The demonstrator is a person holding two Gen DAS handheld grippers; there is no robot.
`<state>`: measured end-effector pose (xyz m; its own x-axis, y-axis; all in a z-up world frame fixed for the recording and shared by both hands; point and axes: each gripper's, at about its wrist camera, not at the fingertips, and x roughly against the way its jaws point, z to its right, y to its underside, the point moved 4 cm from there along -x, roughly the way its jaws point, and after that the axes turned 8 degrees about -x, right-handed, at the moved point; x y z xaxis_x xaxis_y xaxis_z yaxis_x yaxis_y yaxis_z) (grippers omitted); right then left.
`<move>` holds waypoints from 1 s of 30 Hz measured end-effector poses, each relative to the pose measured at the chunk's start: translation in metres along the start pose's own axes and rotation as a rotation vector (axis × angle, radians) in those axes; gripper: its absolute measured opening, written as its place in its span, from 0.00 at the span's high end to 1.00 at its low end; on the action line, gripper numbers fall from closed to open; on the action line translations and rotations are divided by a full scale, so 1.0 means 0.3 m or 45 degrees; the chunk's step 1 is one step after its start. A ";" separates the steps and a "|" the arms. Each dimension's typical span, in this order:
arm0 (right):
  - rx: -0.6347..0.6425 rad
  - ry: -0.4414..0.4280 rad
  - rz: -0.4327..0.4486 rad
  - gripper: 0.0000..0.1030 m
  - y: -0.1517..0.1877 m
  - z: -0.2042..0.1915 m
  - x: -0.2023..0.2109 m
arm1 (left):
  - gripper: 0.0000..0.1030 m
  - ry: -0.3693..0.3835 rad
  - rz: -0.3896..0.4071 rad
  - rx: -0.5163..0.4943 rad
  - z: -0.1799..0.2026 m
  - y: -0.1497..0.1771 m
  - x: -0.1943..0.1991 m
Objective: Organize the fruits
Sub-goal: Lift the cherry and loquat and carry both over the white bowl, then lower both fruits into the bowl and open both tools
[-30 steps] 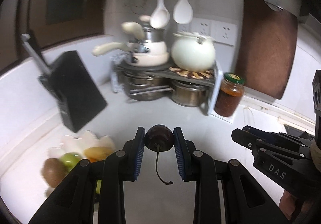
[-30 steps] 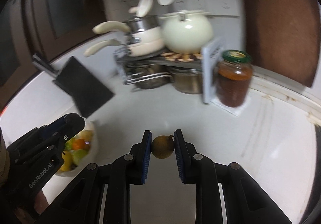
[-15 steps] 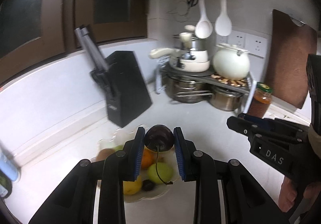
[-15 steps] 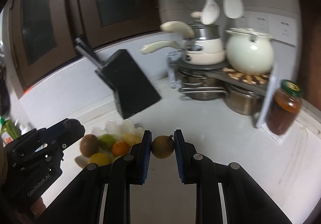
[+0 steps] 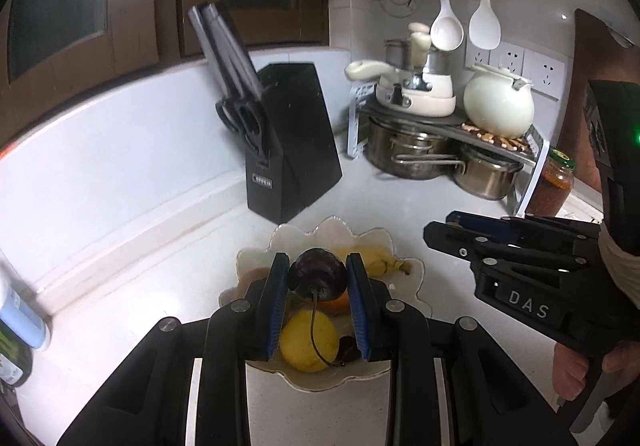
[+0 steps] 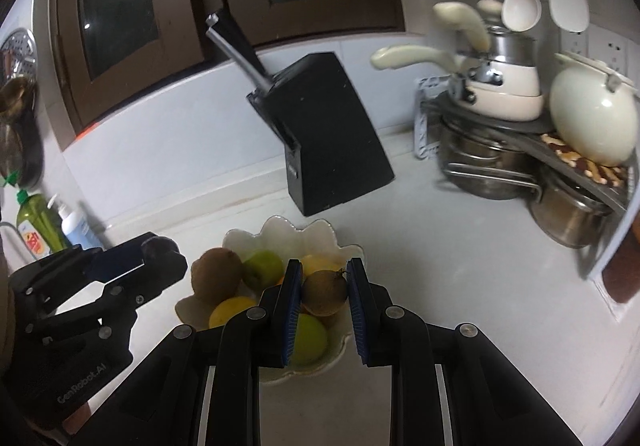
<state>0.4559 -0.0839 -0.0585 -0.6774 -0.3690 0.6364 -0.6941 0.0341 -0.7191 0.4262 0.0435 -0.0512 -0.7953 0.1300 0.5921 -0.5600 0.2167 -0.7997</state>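
1. The fruit bowl (image 6: 280, 234) on the white surface (image 6: 460, 286) already has a kiwi (image 6: 216, 276), a green fruit (image 6: 262, 268), a yellow lemon (image 5: 308, 342) and an orange in it.
2. The left tool (image 5: 318, 286) is closed tight on a dark round fruit with a stem (image 5: 318, 278), right above the bowl.
3. The right tool (image 6: 324, 292) is closed tight on a small brown fruit (image 6: 324, 292), also above the bowl.
4. Both fruits are not yet let go. They likely go in next.
5. A black knife block (image 5: 292, 142) stands behind the bowl.

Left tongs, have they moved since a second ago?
Yes. The left tongs, gripping the dark fruit, swung from the pot rack to over the fruit bowl.
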 end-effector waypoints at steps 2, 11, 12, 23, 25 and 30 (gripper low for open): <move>0.006 -0.019 -0.027 0.76 0.004 -0.004 -0.029 | 0.72 0.016 -0.021 0.002 0.000 0.011 -0.023; -0.026 -0.056 -0.137 0.76 0.021 0.009 -0.132 | 0.72 0.075 -0.107 -0.003 0.012 0.035 -0.128; -0.025 -0.056 -0.144 0.76 0.022 0.011 -0.138 | 0.72 0.082 -0.117 -0.002 0.014 0.038 -0.139; -0.038 -0.045 -0.202 0.75 0.040 0.033 -0.205 | 0.60 0.076 -0.162 0.000 0.010 0.059 -0.197; -0.030 -0.037 -0.201 0.67 0.039 0.033 -0.207 | 0.55 0.061 -0.149 -0.002 0.004 0.057 -0.186; -0.029 -0.014 -0.176 0.59 0.034 0.027 -0.193 | 0.43 -0.043 -0.100 -0.006 -0.026 0.049 -0.136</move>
<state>0.4901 -0.0697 -0.1049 -0.5724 -0.3816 0.7258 -0.7860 0.0030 -0.6183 0.4521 0.0491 -0.0863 -0.7566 0.0795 0.6491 -0.6197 0.2296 -0.7505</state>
